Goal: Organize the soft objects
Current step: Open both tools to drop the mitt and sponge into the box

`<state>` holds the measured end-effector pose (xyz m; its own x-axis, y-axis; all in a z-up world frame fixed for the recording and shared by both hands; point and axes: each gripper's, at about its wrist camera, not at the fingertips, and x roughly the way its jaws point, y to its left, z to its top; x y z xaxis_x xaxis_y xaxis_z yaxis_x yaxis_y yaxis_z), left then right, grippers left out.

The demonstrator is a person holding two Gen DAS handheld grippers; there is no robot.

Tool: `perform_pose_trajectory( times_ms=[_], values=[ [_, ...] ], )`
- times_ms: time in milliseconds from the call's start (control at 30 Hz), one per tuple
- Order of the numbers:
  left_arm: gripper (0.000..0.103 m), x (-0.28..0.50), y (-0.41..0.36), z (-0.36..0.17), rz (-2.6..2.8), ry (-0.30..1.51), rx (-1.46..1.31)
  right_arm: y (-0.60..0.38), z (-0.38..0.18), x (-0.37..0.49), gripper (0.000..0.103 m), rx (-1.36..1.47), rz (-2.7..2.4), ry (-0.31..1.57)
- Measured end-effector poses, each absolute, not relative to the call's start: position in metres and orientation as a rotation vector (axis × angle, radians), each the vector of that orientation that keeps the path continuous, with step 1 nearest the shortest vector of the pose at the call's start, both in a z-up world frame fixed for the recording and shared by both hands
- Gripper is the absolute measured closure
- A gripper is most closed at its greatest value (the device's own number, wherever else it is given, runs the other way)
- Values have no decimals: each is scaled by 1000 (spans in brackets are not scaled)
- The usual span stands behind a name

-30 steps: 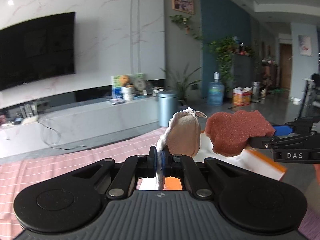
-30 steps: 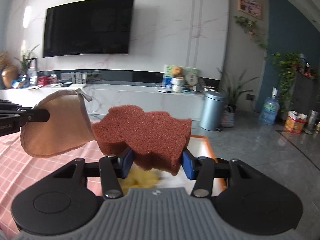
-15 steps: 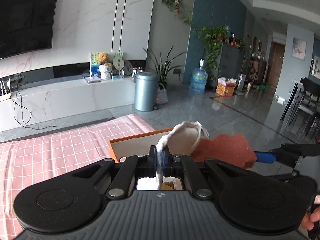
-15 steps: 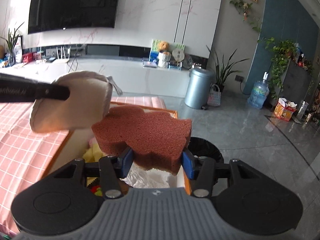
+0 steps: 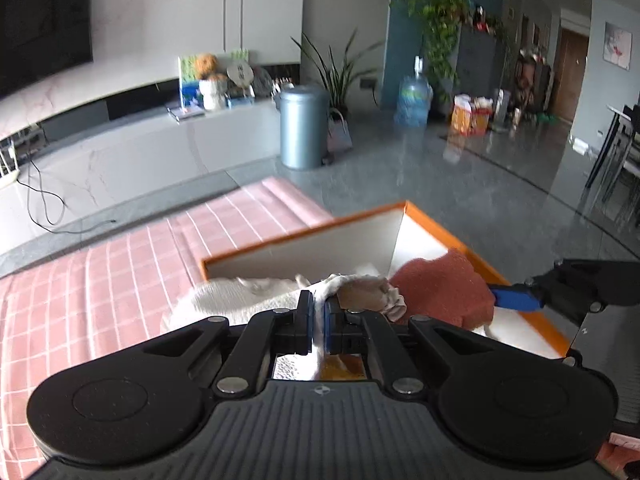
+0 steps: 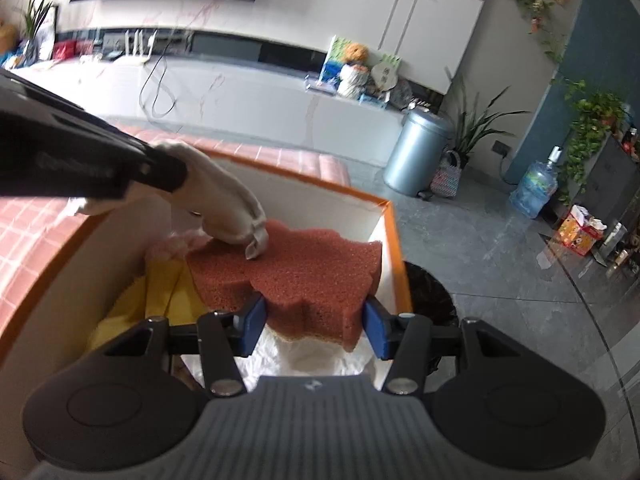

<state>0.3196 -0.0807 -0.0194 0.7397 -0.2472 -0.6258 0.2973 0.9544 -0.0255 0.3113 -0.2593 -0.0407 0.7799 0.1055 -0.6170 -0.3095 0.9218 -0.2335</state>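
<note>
My left gripper is shut on a beige cloth pad and holds it over the orange-rimmed white box. In the right wrist view the cloth pad droops onto the red-brown sponge. My right gripper is shut on that sponge and holds it inside the box. The sponge and the right gripper's blue pad also show at the right of the left wrist view. Yellow and white soft items lie in the box below.
The box sits on a pink checked cloth. A black bin stands on the floor just beyond the box's right wall. A grey trash can and a white TV bench are farther off.
Both grippers have tipped downward and lowered into the box. The cloth pad, earlier held upright, now droops onto the sponge.
</note>
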Motion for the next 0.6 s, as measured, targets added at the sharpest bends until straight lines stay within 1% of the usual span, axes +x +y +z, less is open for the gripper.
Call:
perform_pose_trajectory(
  times_ms=[233,267,367,400,467,500,567,600],
  values=[
    [95,329,-86,-40,-313,763,111,-256,-51,329,52,-346,247,706],
    [94,329,-86,-43,-316,776,110,-257,-53,331,50,-348,245,717],
    [85,323,-88,-46,-320,769,141,-254,-53,334,47,-349,240,734],
    [82,323,-90,-46,-321,770,152,-253,-54,333,44,-359,238,738],
    [81,321,-91,-45,-327,766,163,-251,-57,330,38,-380,238,742],
    [80,318,-91,-45,-333,762,162,-249,-57,327,37,-395,238,738],
    [72,313,-90,-44,-341,747,143,-249,-57,324,35,-423,233,727],
    [63,311,-90,-44,-343,742,133,-250,-57,322,33,-433,230,723]
  ],
)
